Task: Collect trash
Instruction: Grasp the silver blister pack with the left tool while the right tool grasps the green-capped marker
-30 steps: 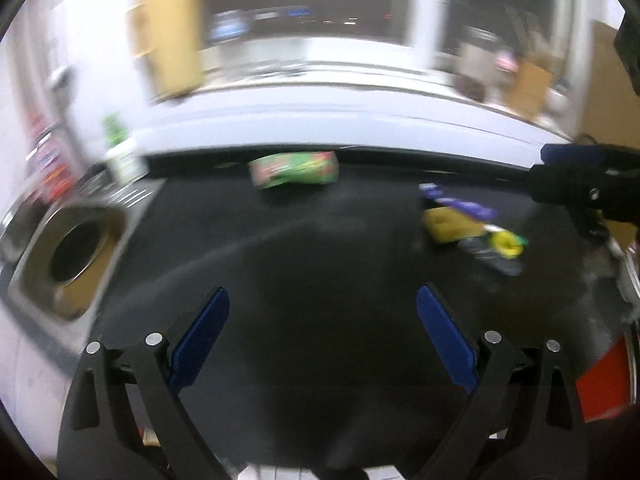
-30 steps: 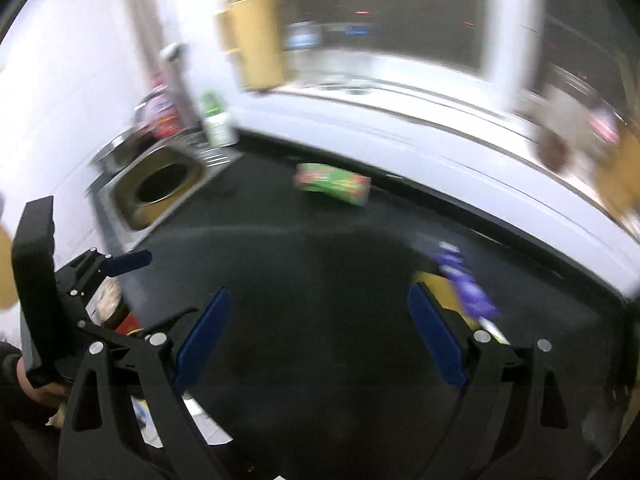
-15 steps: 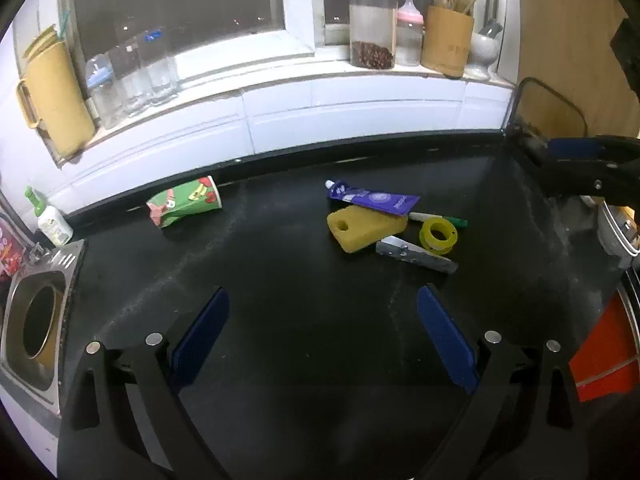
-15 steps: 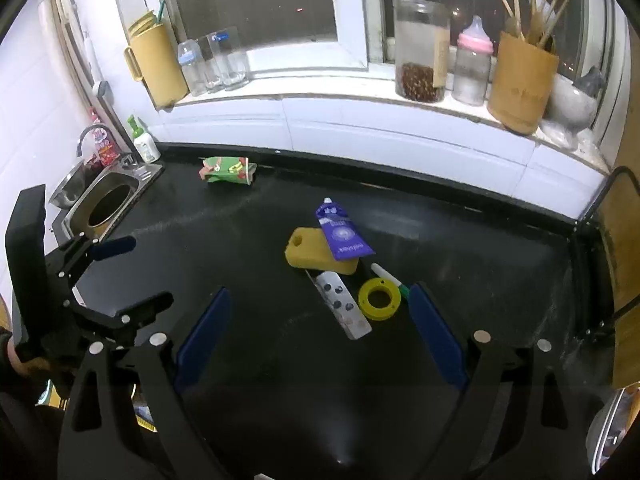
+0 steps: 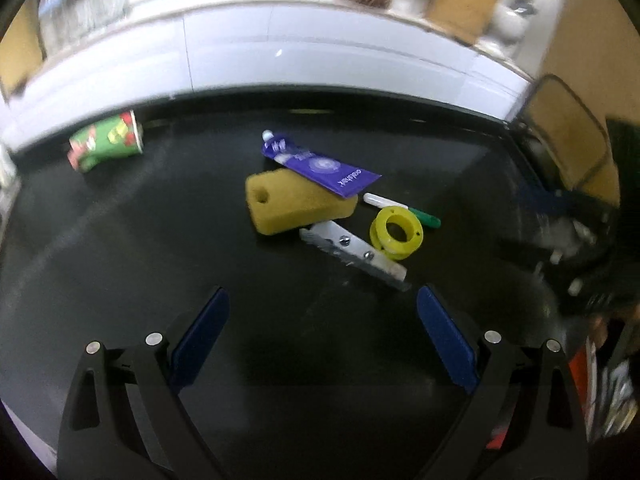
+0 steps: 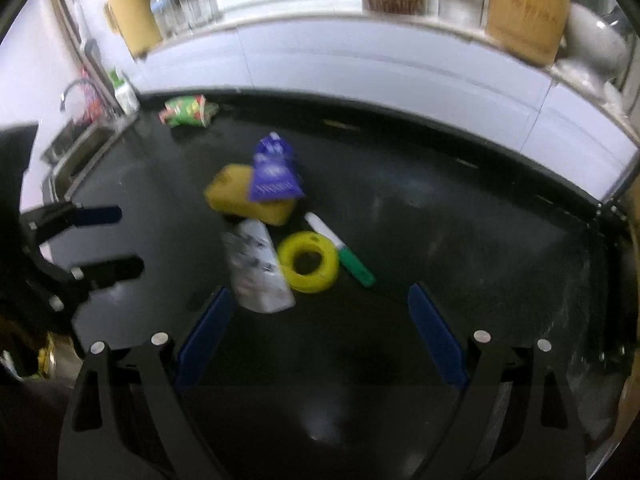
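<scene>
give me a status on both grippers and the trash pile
Left hand-held gripper open, empty; right hand-held gripper open, empty. Trash pile on counter: sponge, purple tube, yellow ring. Nothing blocking.

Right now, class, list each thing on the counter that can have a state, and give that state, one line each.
Left tongs: open, empty.
Right tongs: open, empty.
Purple tube: capped, flattened, lying across the sponge.
Sponge: flat on the counter.
Green cup: crushed, on its side.
Yellow roll: lying flat.
Pen: capped, lying behind the roll.
Blister pack: flat, crumpled.
</scene>
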Demonstrator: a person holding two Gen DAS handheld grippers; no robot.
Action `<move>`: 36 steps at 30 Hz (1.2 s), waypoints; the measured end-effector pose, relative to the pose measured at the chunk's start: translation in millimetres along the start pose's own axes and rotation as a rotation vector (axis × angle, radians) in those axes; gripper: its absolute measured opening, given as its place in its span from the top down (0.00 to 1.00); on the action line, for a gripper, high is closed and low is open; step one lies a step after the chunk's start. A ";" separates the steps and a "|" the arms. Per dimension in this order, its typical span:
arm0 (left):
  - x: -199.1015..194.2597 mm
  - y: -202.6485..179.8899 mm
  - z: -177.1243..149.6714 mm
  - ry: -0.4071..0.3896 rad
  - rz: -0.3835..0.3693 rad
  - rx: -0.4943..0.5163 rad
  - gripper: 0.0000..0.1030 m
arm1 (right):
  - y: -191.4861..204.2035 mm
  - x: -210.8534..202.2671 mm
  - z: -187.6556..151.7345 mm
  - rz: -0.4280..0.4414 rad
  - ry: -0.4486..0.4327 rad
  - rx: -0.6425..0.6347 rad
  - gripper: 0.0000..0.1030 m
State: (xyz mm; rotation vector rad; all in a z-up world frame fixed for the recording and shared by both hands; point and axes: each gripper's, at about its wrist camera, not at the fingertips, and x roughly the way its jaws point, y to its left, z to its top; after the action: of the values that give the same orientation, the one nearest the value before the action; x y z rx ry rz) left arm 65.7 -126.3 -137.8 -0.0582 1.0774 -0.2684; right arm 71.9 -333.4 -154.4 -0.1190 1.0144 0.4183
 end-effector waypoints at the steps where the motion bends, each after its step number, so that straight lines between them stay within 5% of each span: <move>1: 7.6 -1.4 1.4 0.012 0.001 -0.022 0.11 | -6.6 9.9 -2.2 0.007 0.012 -0.009 0.18; 11: 80.3 -3.5 8.8 0.086 0.055 -0.261 0.13 | -31.0 88.7 -4.3 0.085 0.089 -0.111 0.32; 17: 96.7 -2.8 3.5 0.090 0.054 -0.284 0.34 | -31.3 107.1 8.1 0.092 0.046 -0.203 0.44; 19: 96.9 -5.7 1.5 0.082 0.062 -0.265 0.46 | -30.9 107.9 12.2 0.103 0.044 -0.226 0.72; 21: 99.3 -7.3 1.4 0.092 0.033 -0.266 0.70 | -30.1 109.4 15.3 0.114 0.056 -0.235 0.86; 25: 96.3 -3.3 -1.0 0.105 0.027 -0.275 0.96 | -26.6 104.9 11.4 0.092 0.075 -0.218 0.86; 36: 20.5 -9.7 -12.7 0.059 0.109 -0.058 0.96 | -5.7 30.3 -7.2 0.005 0.055 -0.045 0.86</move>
State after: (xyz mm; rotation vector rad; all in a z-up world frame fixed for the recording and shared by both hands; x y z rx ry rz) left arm 61.9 -139.6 -159.8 -0.0436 1.1432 -0.1408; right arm 82.3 -332.1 -184.3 -0.1689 1.0594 0.4441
